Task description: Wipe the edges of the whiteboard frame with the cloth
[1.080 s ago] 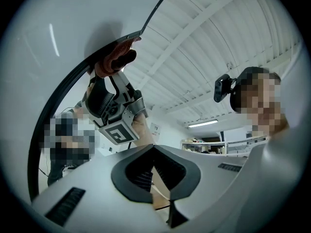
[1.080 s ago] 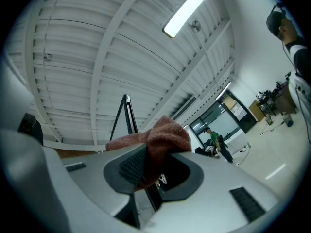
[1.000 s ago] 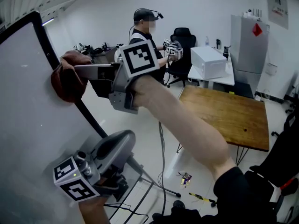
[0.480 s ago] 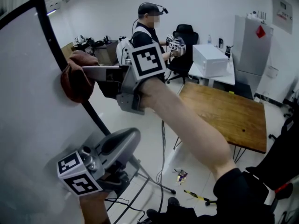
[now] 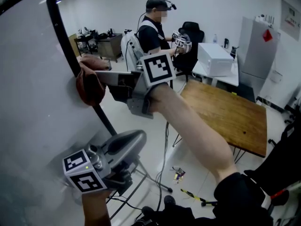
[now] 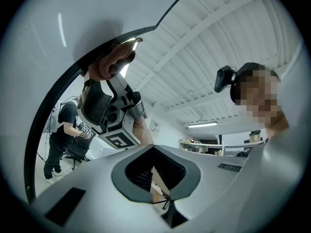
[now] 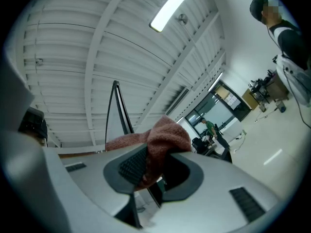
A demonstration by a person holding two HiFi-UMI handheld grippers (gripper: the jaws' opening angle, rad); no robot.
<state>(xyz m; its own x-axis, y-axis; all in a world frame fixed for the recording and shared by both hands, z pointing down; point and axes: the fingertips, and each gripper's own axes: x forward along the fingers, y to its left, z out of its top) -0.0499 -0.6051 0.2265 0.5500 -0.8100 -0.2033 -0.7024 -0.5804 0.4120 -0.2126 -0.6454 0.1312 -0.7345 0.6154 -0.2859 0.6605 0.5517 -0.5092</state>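
The whiteboard (image 5: 33, 102) fills the left of the head view, its black frame (image 5: 63, 36) running down its right edge. A reddish-brown cloth (image 5: 88, 86) is pressed over that frame edge, with my right gripper (image 5: 101, 76) shut on it. In the right gripper view the cloth (image 7: 160, 135) bulges out between the jaws, with the frame (image 7: 121, 110) behind it. My left gripper (image 5: 138, 138) hangs lower, beside the board's lower part, shut and holding nothing. From the left gripper view the cloth (image 6: 112, 62) shows on the curved frame (image 6: 53, 110) above.
Another person (image 5: 153, 32) with grippers stands at the back by a black office chair (image 5: 193, 41). A wooden table (image 5: 225, 112) is at the right, a white desk with a white box (image 5: 214, 58) and a grey cabinet (image 5: 261, 46) behind it. Stand legs and cables (image 5: 155, 182) lie below.
My right gripper has slid the cloth down along the frame's right edge, away from the top corner. The left gripper has stayed low beside the board.
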